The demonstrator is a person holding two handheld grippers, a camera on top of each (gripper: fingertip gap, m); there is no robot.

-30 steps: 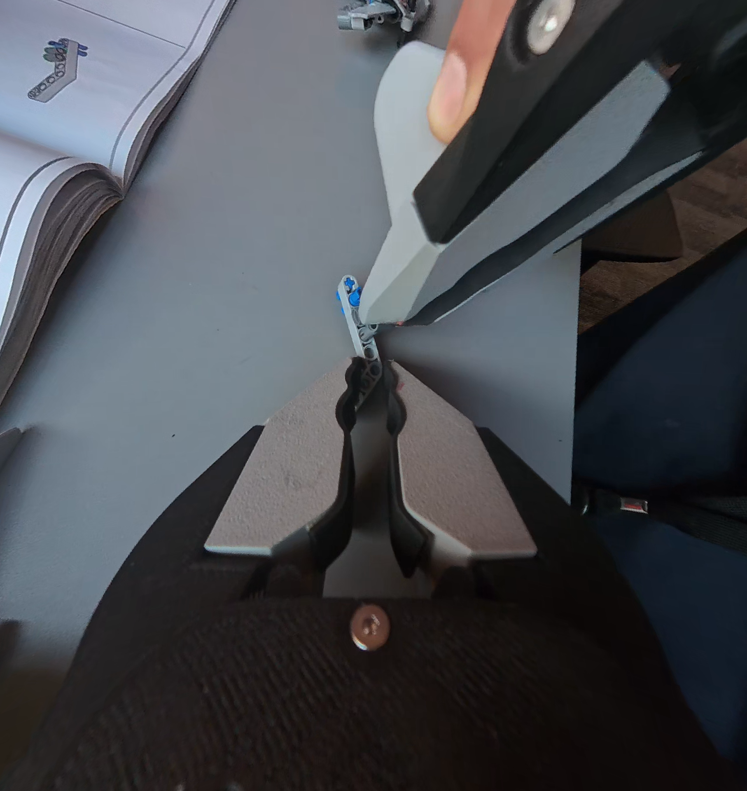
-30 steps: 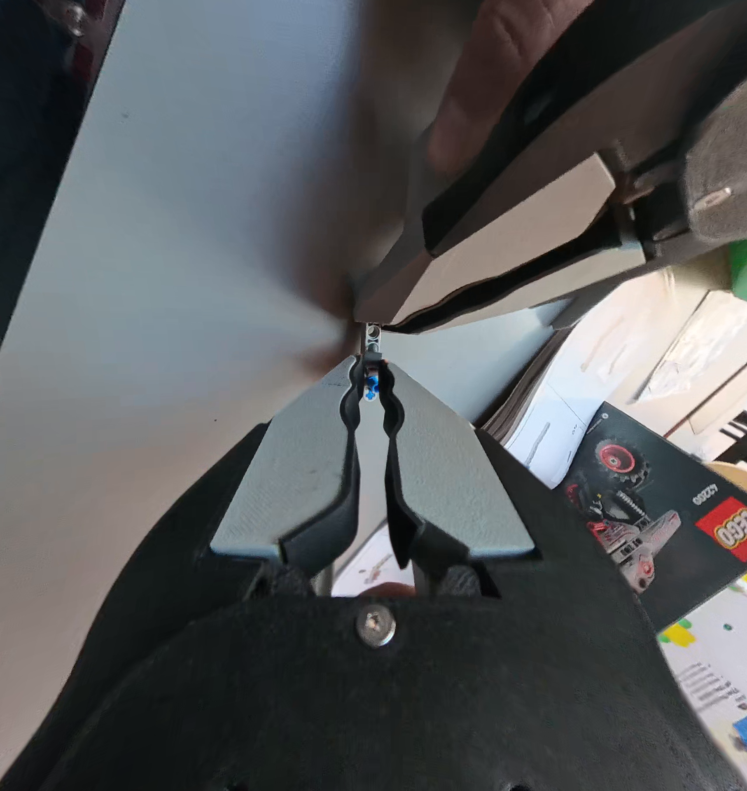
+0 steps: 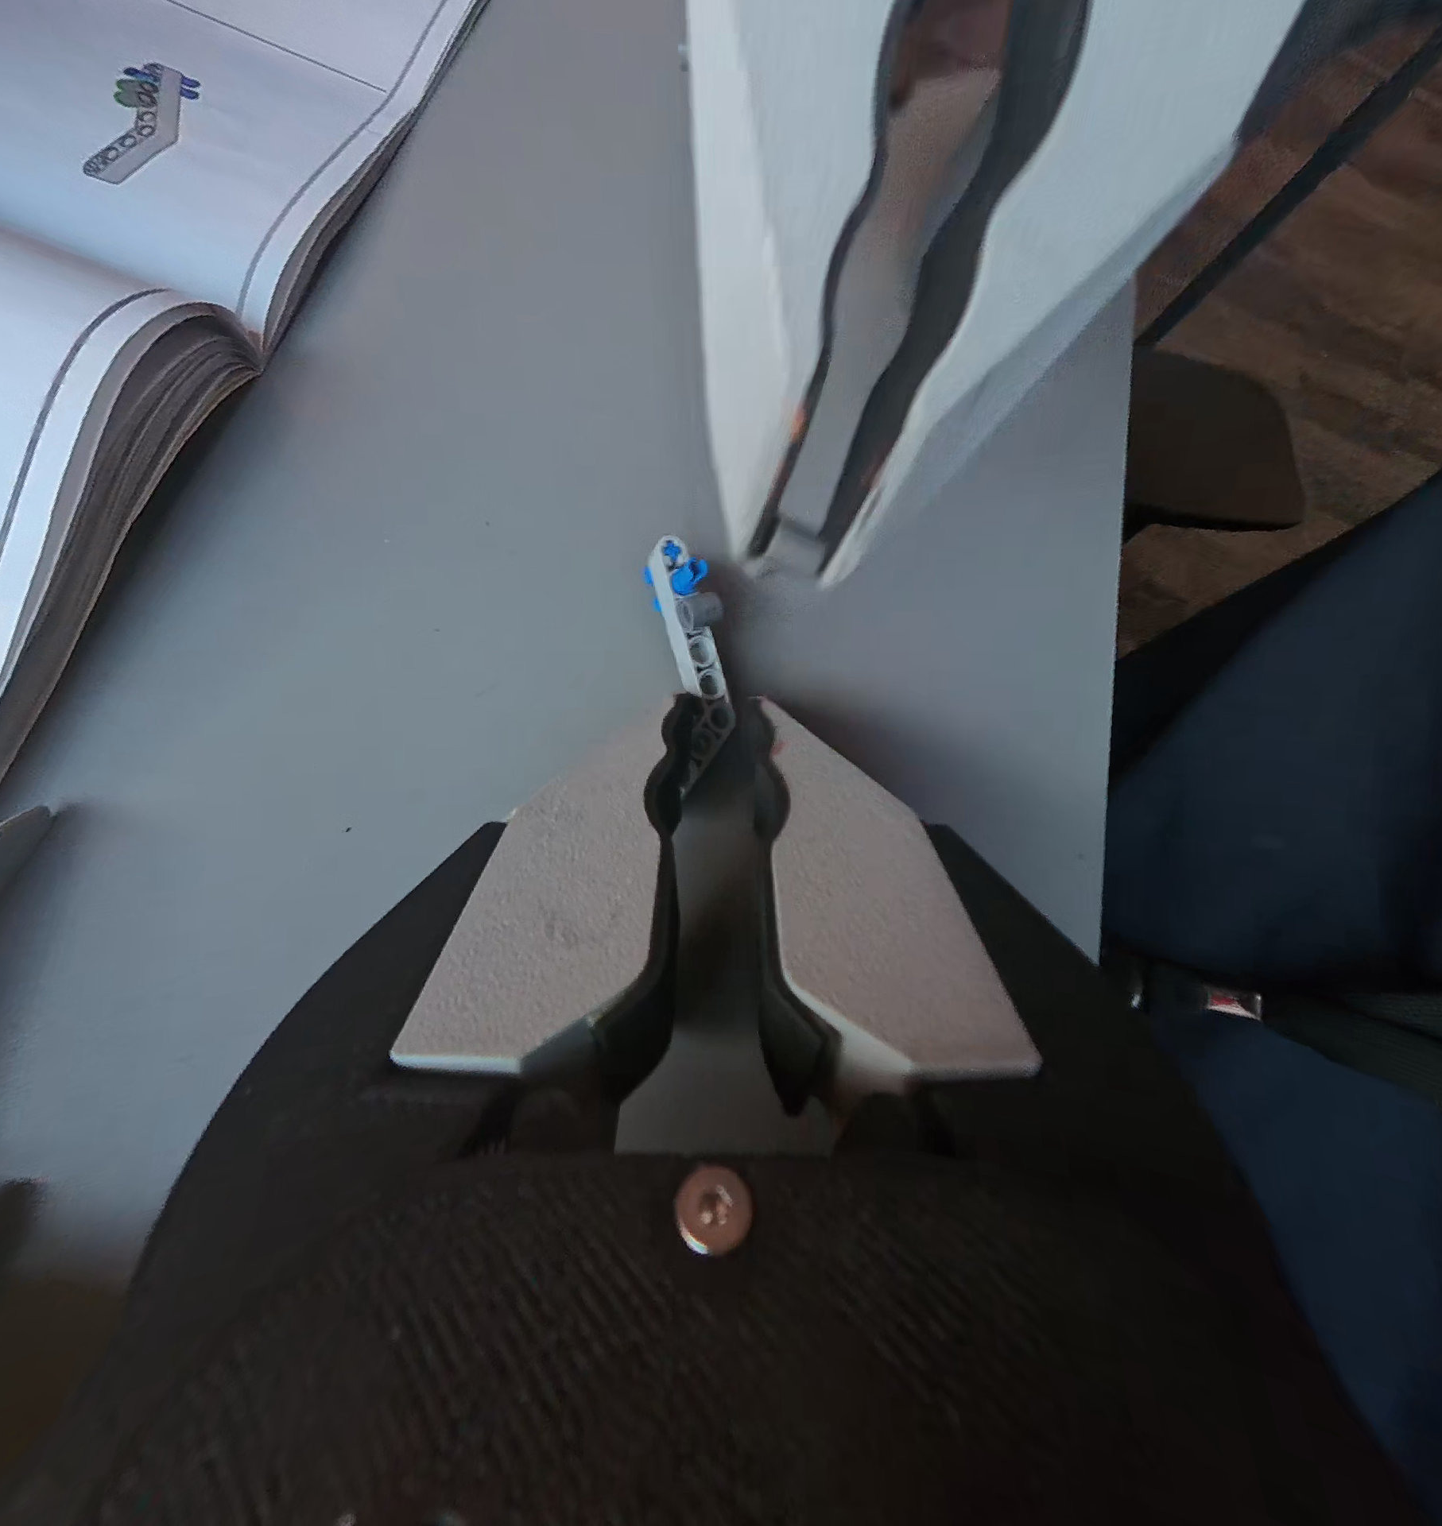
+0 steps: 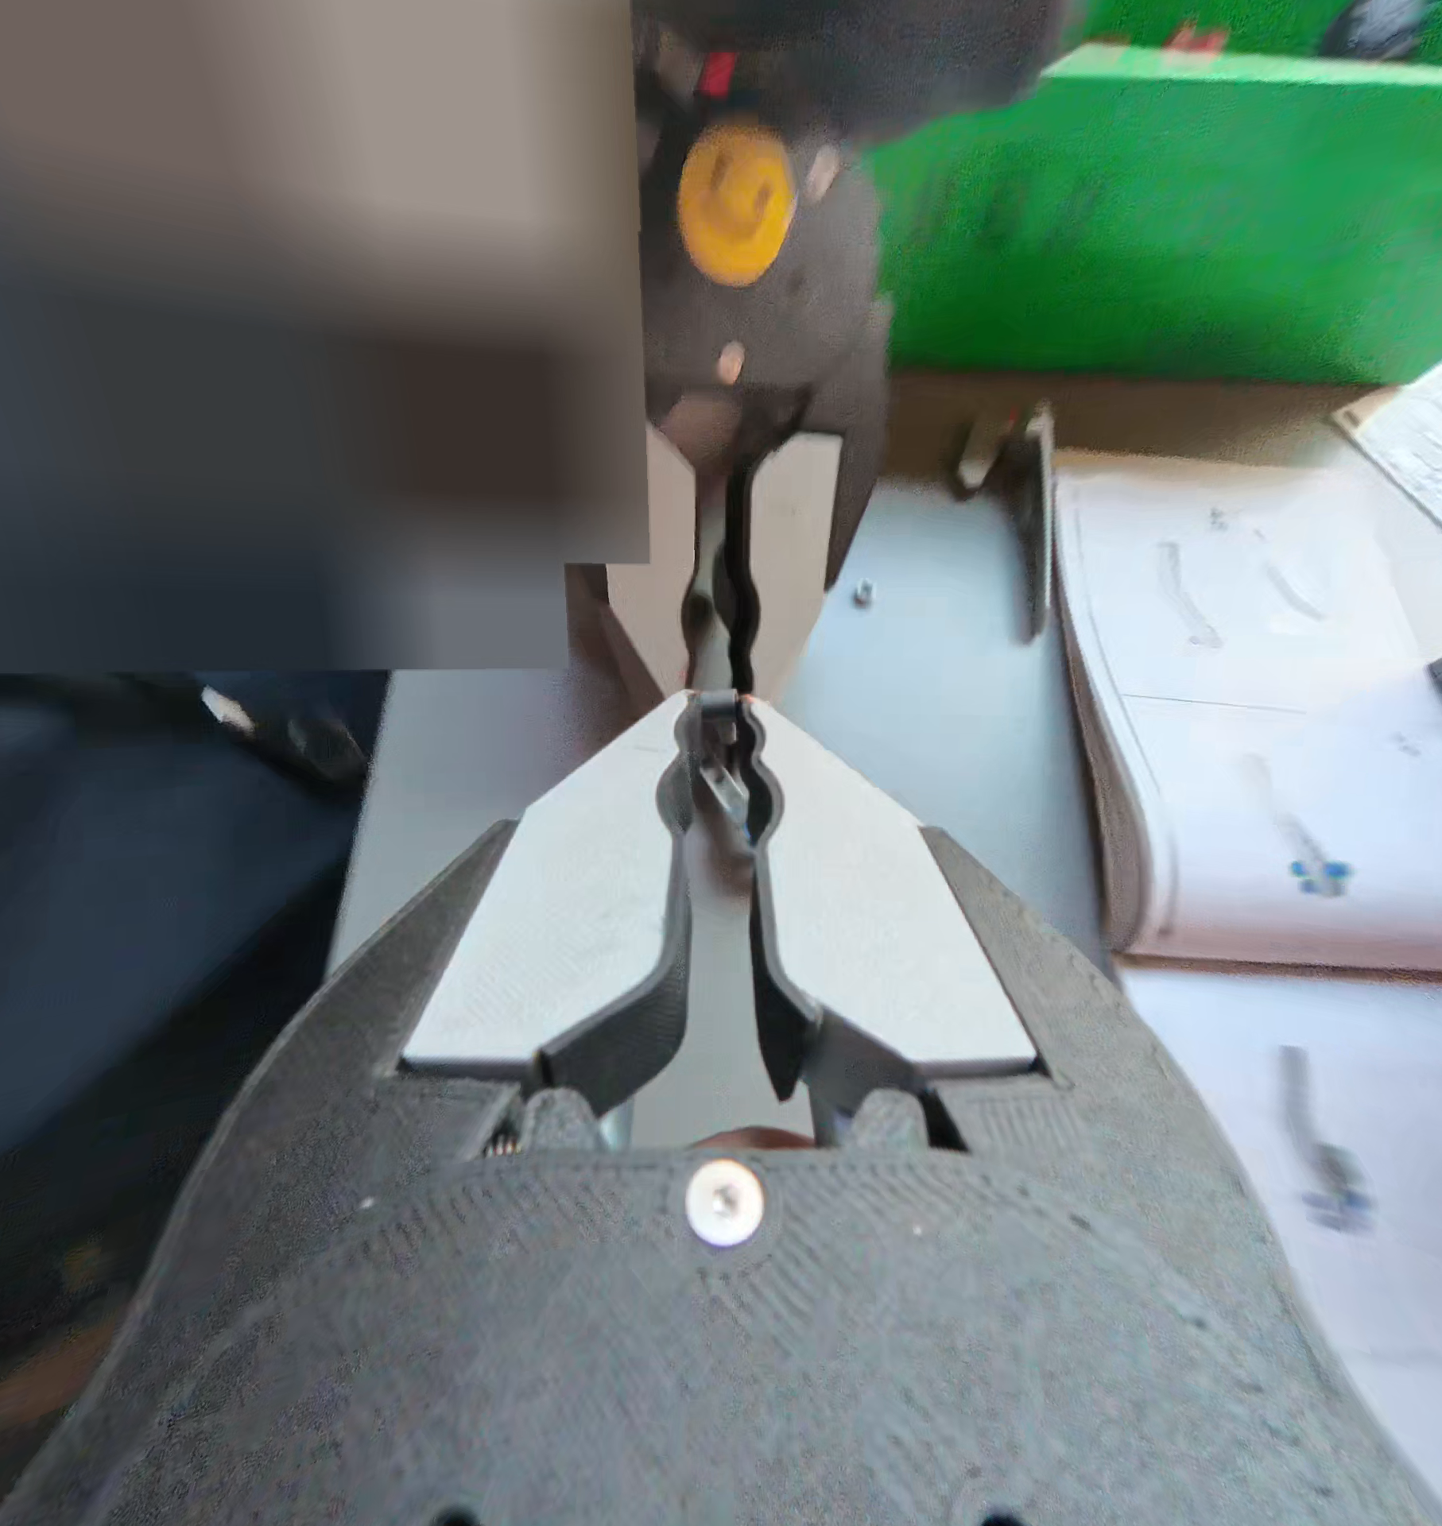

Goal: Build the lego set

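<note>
Grey counter (image 3: 420,578) under both tools. Open manual (image 3: 106,272) lies at its far left in my left view; in the right view the same book (image 4: 1246,743) sits to the right, a green box (image 4: 1197,215) behind it.

My right tongs (image 3: 792,557), blurred, hang tip-down over the counter just right of the beam; the gap at their tips reads as parted, though blur leaves that uncertain.

My left tongs (image 3: 713,735) are clenched on the lower end of the grey beam (image 3: 697,636), which stands tilted above the counter. Blue pins (image 3: 685,574) sit at its upper end, a grey pin (image 3: 705,609) just below them.
</note>
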